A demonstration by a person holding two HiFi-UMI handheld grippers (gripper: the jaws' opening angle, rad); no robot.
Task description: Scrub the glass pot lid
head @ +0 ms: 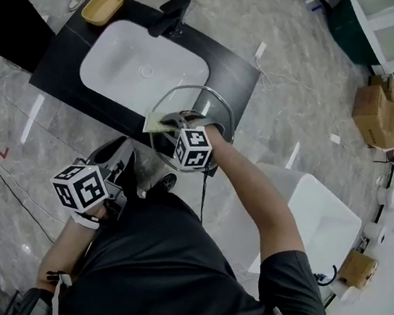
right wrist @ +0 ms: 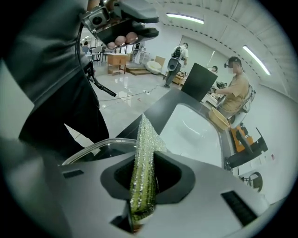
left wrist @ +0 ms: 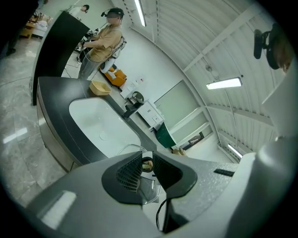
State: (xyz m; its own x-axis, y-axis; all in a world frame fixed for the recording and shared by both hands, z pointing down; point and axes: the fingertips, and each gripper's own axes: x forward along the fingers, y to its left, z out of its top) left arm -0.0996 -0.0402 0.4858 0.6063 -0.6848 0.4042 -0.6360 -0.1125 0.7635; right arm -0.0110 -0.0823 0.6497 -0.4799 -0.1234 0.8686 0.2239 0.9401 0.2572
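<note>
The glass pot lid (head: 206, 93) is a clear disc with a metal rim, held on edge over the near corner of the black counter. My left gripper (head: 135, 175) reaches it from the left. In the left gripper view the left gripper (left wrist: 147, 169) has its jaws pressed together on the glass pot lid (left wrist: 150, 189). My right gripper (head: 174, 125) is shut on a yellow-green scrub sponge (head: 157, 123) that lies against the lid's left side. In the right gripper view the sponge (right wrist: 143, 167) stands upright in the right gripper (right wrist: 144, 179), with the lid's rim (right wrist: 95, 146) just behind.
A white sink basin (head: 143, 69) is set in the black counter (head: 232, 74), with a black faucet (head: 172, 14) and a yellow dish (head: 102, 6) beyond. A white tub (head: 328, 225) stands at lower right and a cardboard box (head: 374, 115) at far right. A person (right wrist: 235, 90) stands by the counter's far end.
</note>
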